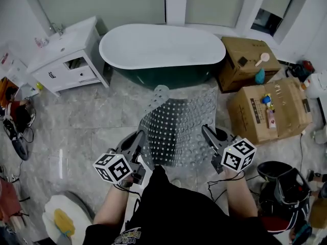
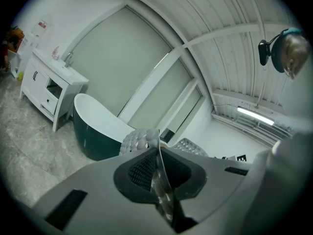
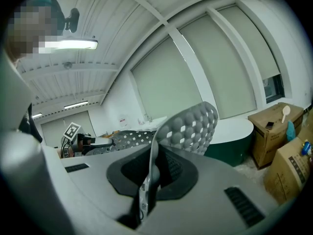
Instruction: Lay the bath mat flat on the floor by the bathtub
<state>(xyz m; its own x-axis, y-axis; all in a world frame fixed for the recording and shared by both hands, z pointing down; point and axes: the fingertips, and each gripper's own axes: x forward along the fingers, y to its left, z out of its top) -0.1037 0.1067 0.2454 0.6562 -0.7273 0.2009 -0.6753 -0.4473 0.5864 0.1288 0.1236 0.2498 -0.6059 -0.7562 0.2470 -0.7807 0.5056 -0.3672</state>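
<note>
The bath mat (image 1: 176, 126) is a translucent grey sheet studded with suction bumps. It hangs in the air over the marble floor (image 1: 97, 121), stretched between both grippers, with its far corner curling up toward the white and dark green bathtub (image 1: 163, 47). My left gripper (image 1: 141, 138) is shut on the mat's near left edge, and the right gripper (image 1: 206, 131) is shut on its near right edge. In the left gripper view the mat's edge (image 2: 139, 141) runs between the closed jaws of the left gripper (image 2: 159, 173). The right gripper (image 3: 148, 180) likewise pinches the mat (image 3: 190, 126).
A white vanity cabinet (image 1: 66, 57) stands left of the tub. Two cardboard boxes (image 1: 250, 60) (image 1: 271, 111) sit to its right. A toilet (image 1: 64, 216) is at the near left, and a black bag (image 1: 281, 188) with cables at the near right.
</note>
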